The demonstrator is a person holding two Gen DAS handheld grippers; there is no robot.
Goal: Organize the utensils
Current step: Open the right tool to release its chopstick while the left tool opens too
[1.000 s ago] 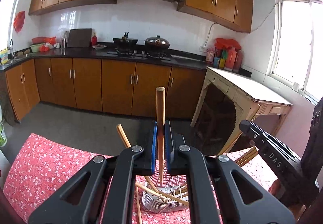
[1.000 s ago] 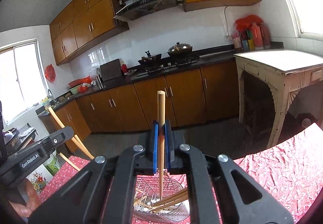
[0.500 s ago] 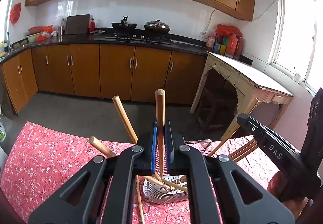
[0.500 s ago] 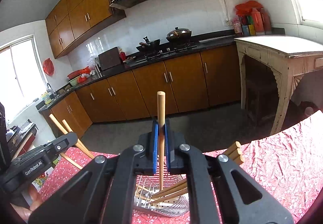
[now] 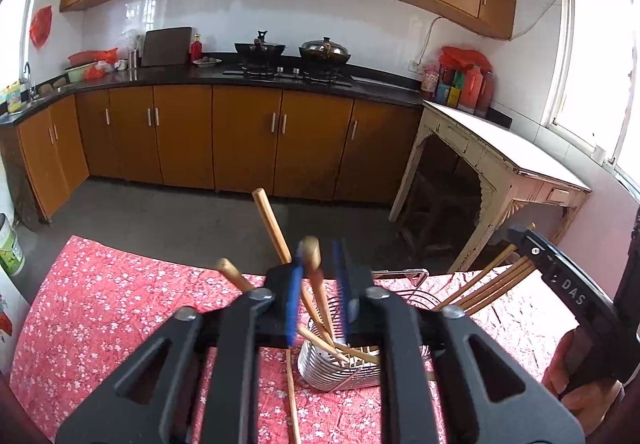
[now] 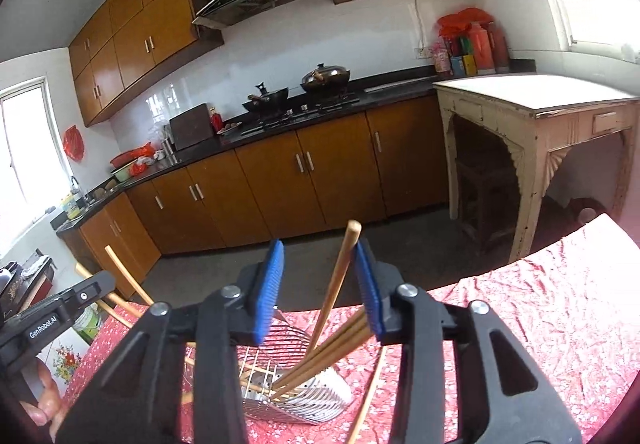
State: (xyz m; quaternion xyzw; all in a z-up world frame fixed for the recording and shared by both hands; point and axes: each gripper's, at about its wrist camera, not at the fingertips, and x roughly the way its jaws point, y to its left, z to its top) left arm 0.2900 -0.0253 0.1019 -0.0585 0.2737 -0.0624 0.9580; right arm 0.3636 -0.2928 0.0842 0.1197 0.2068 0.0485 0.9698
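A slatted metal utensil holder (image 5: 340, 368) stands on the red flowered tablecloth (image 5: 104, 308) and holds several wooden chopsticks leaning outward. My left gripper (image 5: 318, 290) hovers just above it, jaws opening. A blurred chopstick (image 5: 314, 272) tilts loose between the blue pads, its lower end in the holder. My right gripper (image 6: 319, 286) is also above the holder (image 6: 296, 392), jaws opening. A chopstick (image 6: 340, 276) leans free between its pads, close to the right one. Each gripper shows at the edge of the other's view.
One chopstick (image 5: 292, 396) lies on the cloth beside the holder, also seen as a loose stick (image 6: 368, 396). Beyond the table's far edge is grey floor, then brown cabinets. A cream side table (image 5: 500, 168) stands to the right. A person's hand (image 5: 580, 396) holds the right gripper.
Both grippers went from shut on upright chopsticks to parted jaws. Both chopsticks now tilt loose and sit lower, toward the holder. Both views have dipped down slightly.
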